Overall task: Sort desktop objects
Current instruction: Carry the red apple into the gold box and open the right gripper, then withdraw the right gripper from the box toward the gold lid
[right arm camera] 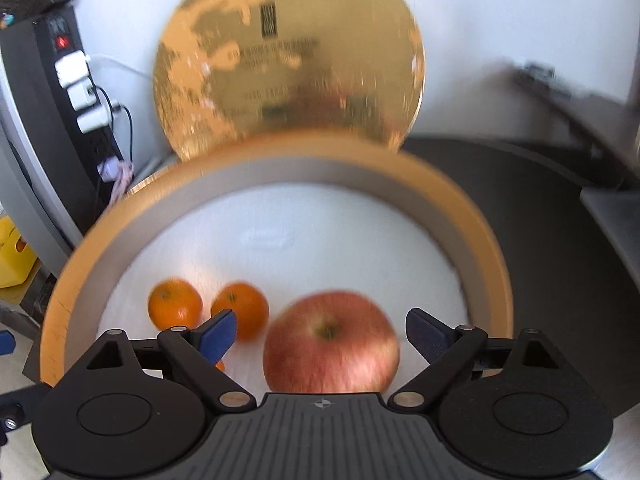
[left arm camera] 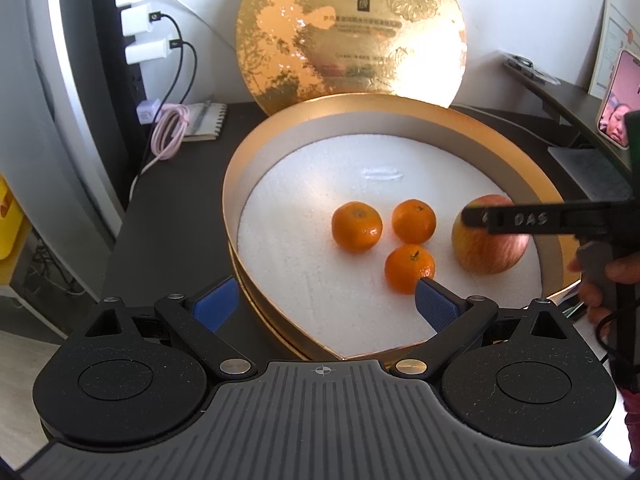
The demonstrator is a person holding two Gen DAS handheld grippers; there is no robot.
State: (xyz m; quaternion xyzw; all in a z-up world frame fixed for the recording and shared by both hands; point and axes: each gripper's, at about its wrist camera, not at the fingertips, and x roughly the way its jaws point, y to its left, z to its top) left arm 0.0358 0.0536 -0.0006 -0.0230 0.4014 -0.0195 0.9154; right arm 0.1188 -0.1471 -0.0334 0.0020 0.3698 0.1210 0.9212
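Round gold box on dark counter; inside, on white liner: three tangerines, one apple. Right gripper jaws spread wide, straddling apple, not touching. Left gripper jaws wide apart, empty, at near rim.

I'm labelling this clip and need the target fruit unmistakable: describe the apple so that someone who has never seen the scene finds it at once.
Start at the big round gold-rimmed box with a white foam floor, lying open on the dark desk. Four fruits sit inside, and the apple rests at the right, between the open fingers of the right gripper. It is the only red-and-yellow streaked fruit, and larger than the three orange tangerines beside it.
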